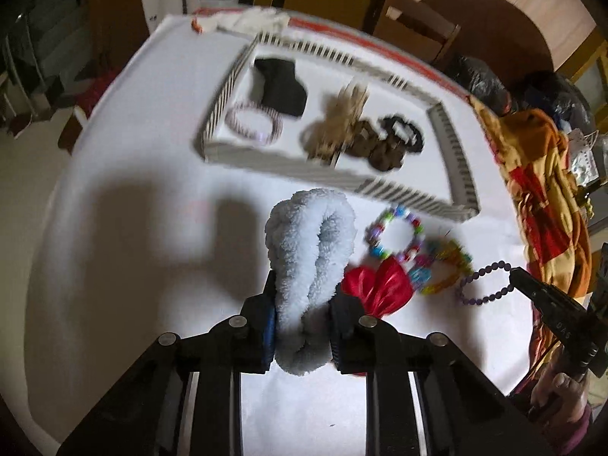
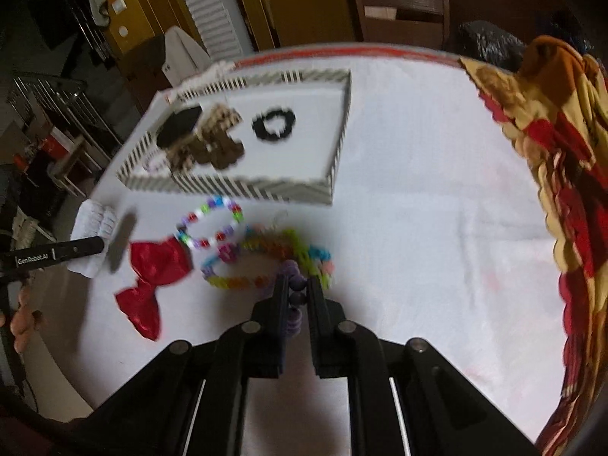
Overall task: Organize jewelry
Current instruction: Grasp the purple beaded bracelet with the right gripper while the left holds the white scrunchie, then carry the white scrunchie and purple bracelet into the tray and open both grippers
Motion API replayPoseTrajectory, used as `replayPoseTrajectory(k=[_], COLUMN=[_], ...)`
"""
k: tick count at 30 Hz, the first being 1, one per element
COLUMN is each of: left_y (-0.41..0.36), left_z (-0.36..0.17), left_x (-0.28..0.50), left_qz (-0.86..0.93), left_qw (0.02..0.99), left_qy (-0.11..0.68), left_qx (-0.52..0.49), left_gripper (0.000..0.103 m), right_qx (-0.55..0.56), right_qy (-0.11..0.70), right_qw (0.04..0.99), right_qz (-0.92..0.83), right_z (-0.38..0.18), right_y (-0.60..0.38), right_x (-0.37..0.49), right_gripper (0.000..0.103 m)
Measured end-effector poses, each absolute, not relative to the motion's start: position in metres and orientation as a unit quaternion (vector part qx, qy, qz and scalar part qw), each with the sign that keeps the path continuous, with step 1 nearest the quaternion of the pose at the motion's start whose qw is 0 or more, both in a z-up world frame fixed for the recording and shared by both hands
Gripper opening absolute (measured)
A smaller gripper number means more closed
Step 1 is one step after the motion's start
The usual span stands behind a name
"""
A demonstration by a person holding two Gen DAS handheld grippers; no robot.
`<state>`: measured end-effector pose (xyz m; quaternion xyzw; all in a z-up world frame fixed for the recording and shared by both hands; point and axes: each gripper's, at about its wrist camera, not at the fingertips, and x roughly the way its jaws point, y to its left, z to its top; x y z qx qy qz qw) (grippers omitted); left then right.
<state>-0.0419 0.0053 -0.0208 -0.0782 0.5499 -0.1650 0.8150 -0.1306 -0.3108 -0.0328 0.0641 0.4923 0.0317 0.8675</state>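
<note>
My left gripper [image 1: 304, 285] is shut on a fluffy white scrunchie [image 1: 309, 235], held just above the white tablecloth. In the right wrist view my right gripper [image 2: 296, 281] is shut on a purple bead bracelet [image 2: 294, 292]; that bracelet [image 1: 482, 285] hangs from its tip in the left wrist view. A red satin bow [image 2: 152, 277], a multicoloured bead bracelet [image 2: 209, 228] and a neon link bracelet [image 2: 266, 266] lie on the cloth between the grippers. Behind them stands a striped tray [image 2: 228, 186] holding a black scrunchie [image 2: 273, 123], brown hair pieces [image 2: 212, 140] and a pink bracelet [image 1: 252, 125].
A patterned orange and red cloth [image 2: 551, 152] is heaped along the table's right edge. A wooden chair [image 2: 399, 11] stands beyond the far edge. A person's hand [image 1: 558, 391] holds the right gripper's handle. The tablecloth [image 2: 418, 247] is bare right of the tray.
</note>
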Motion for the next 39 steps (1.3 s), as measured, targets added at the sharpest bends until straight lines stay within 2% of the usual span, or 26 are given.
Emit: replayPoseTrajectory(k=[10, 18, 32, 39], left_y=[-0.012, -0.025, -0.034, -0.03], left_z=[0.016, 0.024, 0.016, 0.0], left_x=[-0.01, 0.01, 0.045, 0.068], left_qz=[-0.157, -0.146, -0.113, -0.097], left_qw=[0.842, 0.853, 0.86, 0.855], left_qy=[0.512, 0.499, 0.497, 0.509], left_qx=[-0.059, -0.039, -0.02, -0.026], left_gripper=[0.013, 0.013, 0.013, 0.013], right_qx=[0.052, 0.037, 0.032, 0.037], right_qy=[0.451, 0.43, 0.442, 0.467], right_qw=[0.89, 0.901, 0.894, 0.88], right_qz=[0.04, 0.046, 0.068, 0.082], right_z=[0.014, 0.036, 0.028, 0.006], right_y=[-0.307, -0.302, -0.286, -0.278], right_x=[-0.109, -0.078, -0.024, 0.001], right_gripper=[0.009, 0.009, 0.01, 0.01])
